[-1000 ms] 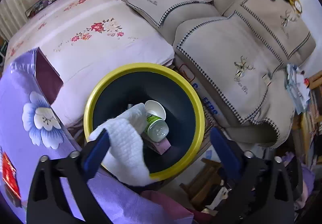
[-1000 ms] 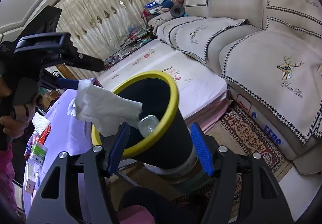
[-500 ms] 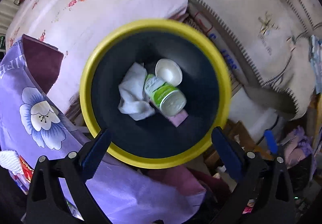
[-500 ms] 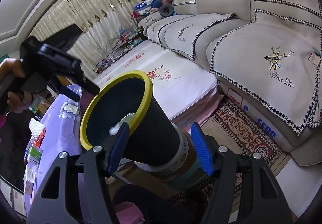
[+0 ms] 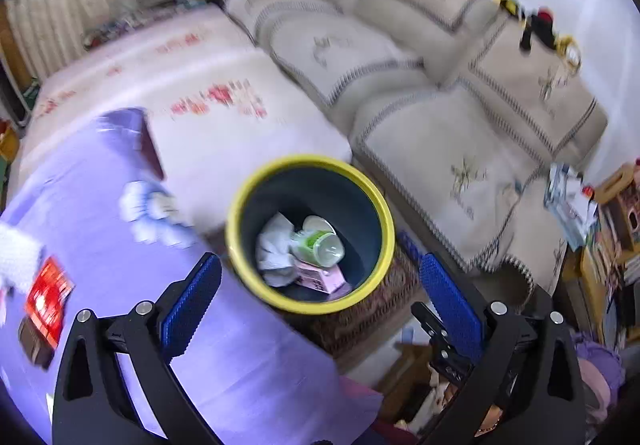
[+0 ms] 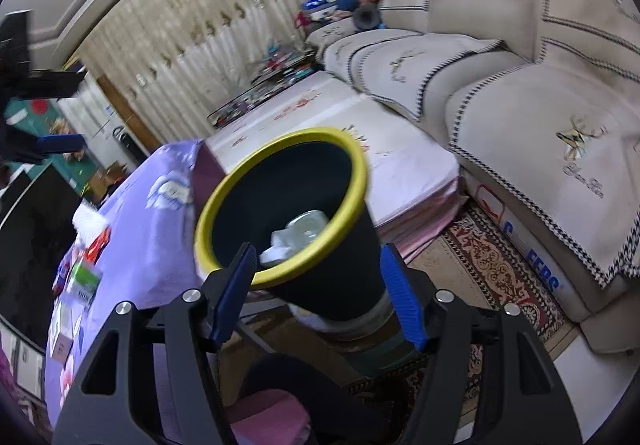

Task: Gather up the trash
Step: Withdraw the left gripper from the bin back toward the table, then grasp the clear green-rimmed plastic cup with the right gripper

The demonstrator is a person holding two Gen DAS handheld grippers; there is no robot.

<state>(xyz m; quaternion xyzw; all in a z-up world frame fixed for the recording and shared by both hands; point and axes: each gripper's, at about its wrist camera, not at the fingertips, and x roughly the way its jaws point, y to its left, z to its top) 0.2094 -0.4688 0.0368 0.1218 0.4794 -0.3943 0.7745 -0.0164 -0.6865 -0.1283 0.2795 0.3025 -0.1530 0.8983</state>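
A black trash bin with a yellow rim [image 5: 240, 205] leans beside the purple table. Inside it lie a crumpled white tissue [image 5: 272, 249], a green and white cup [image 5: 320, 245] and a pink box [image 5: 324, 279]. My left gripper [image 5: 320, 293] hovers well above the bin, open and empty. In the right wrist view the bin [image 6: 340, 297] is tilted towards the table. My right gripper [image 6: 316, 285] is shut on its black body, one blue pad on each side. The tissue [image 6: 280, 249] shows just inside the rim. The left gripper's blue pad [image 6: 56, 143] appears far up on the left.
The purple flowered tablecloth [image 5: 100, 205] carries a red packet [image 5: 44, 301] and small packets [image 6: 84, 277]. A low table with a white floral cover [image 6: 320, 117] and a beige sofa [image 6: 540, 125] stand behind the bin. A patterned rug [image 6: 492, 265] lies below.
The white tissue left my left gripper and now lies in the bin. The left gripper has since risen and pulled back. The bin tipped more towards the table in my right gripper.
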